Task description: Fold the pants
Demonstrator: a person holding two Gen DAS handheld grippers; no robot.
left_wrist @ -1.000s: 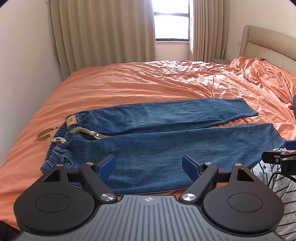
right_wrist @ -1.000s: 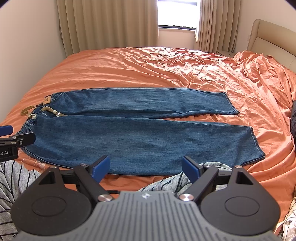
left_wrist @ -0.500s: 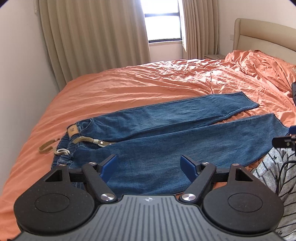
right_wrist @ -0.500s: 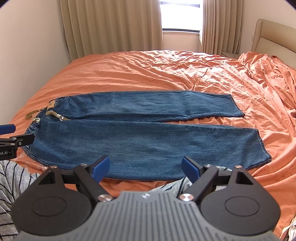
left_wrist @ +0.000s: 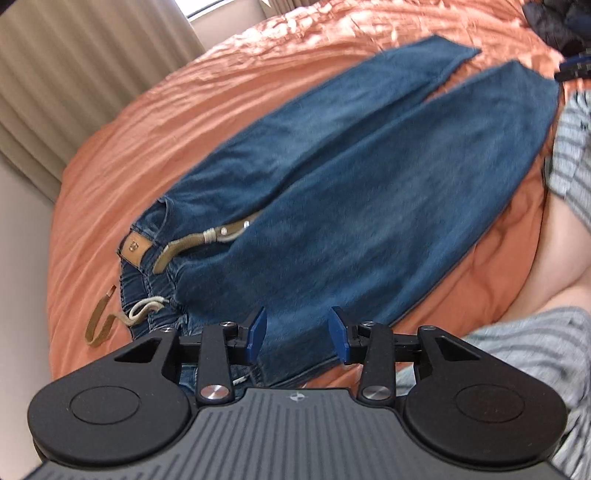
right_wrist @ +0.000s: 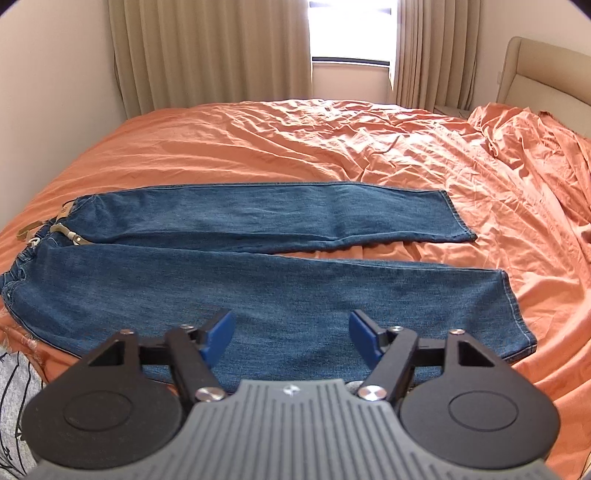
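Blue jeans (right_wrist: 258,291) lie flat on the orange bed (right_wrist: 332,147), waist at the left, both legs running right. They also show in the left wrist view (left_wrist: 351,192), with a tan belt strap (left_wrist: 192,243) at the waist. My left gripper (left_wrist: 298,334) is open and empty, low over the near waist corner of the jeans. My right gripper (right_wrist: 291,336) is open and empty, over the near leg's front edge. The other gripper's tip (left_wrist: 576,68) shows at the far right of the left wrist view.
Beige curtains (right_wrist: 207,55) and a window (right_wrist: 351,29) stand behind the bed. A padded headboard (right_wrist: 543,85) is at the right. The striped shirt of the person (left_wrist: 535,354) is close at the right of the left wrist view. Rumpled sheet (right_wrist: 535,155) lies by the headboard.
My left gripper has dropped and tilted toward the waist end of the jeans, and its jaws stand a little narrower. My right gripper has moved forward over the near leg. Both are still empty.
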